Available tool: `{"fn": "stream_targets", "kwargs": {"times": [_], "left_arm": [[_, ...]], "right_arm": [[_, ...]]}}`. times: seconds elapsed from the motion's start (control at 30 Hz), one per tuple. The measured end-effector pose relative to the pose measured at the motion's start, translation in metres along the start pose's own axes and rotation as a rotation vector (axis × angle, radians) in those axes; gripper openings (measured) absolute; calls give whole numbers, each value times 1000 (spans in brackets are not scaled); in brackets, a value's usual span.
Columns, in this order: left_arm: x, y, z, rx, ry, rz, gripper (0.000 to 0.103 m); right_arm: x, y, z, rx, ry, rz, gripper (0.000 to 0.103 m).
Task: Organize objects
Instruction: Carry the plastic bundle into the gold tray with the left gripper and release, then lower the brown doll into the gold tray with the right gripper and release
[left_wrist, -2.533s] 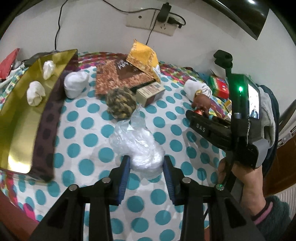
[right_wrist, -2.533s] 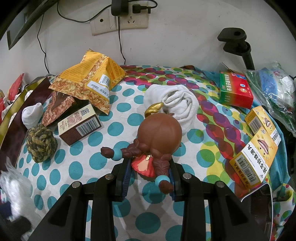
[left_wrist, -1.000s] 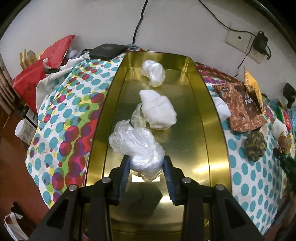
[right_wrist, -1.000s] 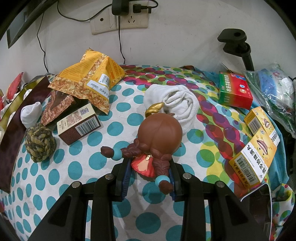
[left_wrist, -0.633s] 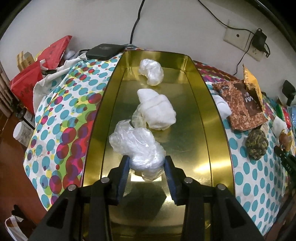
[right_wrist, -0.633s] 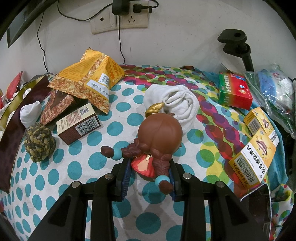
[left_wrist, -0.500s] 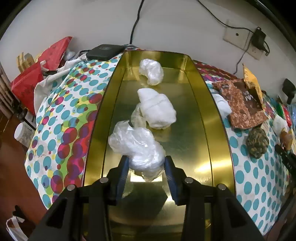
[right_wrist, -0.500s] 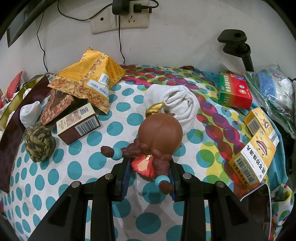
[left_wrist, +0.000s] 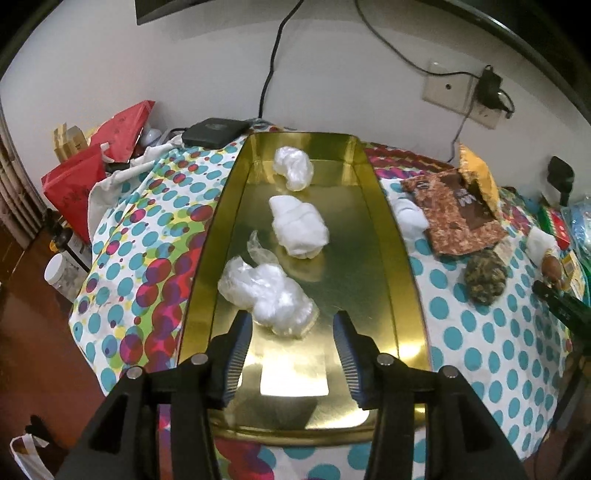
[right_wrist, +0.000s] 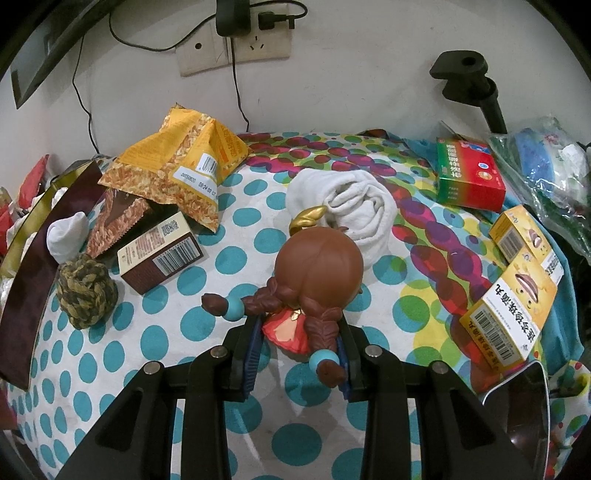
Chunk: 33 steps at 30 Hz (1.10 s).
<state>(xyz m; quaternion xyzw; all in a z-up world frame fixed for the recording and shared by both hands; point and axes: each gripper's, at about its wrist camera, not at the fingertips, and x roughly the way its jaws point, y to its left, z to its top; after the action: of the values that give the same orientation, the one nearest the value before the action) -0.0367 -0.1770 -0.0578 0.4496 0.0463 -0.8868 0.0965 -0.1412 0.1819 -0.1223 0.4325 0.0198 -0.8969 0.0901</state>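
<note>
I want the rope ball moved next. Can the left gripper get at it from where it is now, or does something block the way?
Probably yes. The left gripper has open jaws and holds nothing; the plastic bag lies released in the gold tray. The rope ball sits alone on the dotted cloth beyond the tray's right wall, so the gripper must lift over it.

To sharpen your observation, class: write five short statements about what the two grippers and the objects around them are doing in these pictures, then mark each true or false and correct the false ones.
1. The left gripper is open. True.
2. The plastic bag lies in the gold tray. True.
3. The tray holds one white bundle. False: three lie in it.
4. The right gripper is empty. False: it is shut on the doll.
5. The rope ball lies in the tray. False: it sits on the dotted cloth.
</note>
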Motion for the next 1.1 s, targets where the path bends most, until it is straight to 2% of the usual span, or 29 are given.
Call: {"fn": "stream_targets", "kwargs": {"times": [0.1,0.37,0.6,0.73,0.83,0.97,1.1], "left_arm": [[-7,-7,-6,4,-1,9,47],[-31,-13,-28,-70,2,-69,49],[-43,-6,-51,-94,18,-112,49],[-50,6,-53,-112,7,-85,49],[-61,14,-51,-118,-37,-75,49],[-69,25,-48,-126,-59,-61,49],[-69,47,-50,-190,-58,-73,49]], "right_arm": [[1,0,-1,-1,-2,-3,32],[-6,1,-3,14,-48,16,32],[-18,19,-9,-38,-83,-1,32],[-33,40,-9,-48,-91,43,32],[-49,65,0,-78,-108,102,32],[-69,109,14,-130,-127,198,32],[-87,161,24,-213,-140,290,32]]}}
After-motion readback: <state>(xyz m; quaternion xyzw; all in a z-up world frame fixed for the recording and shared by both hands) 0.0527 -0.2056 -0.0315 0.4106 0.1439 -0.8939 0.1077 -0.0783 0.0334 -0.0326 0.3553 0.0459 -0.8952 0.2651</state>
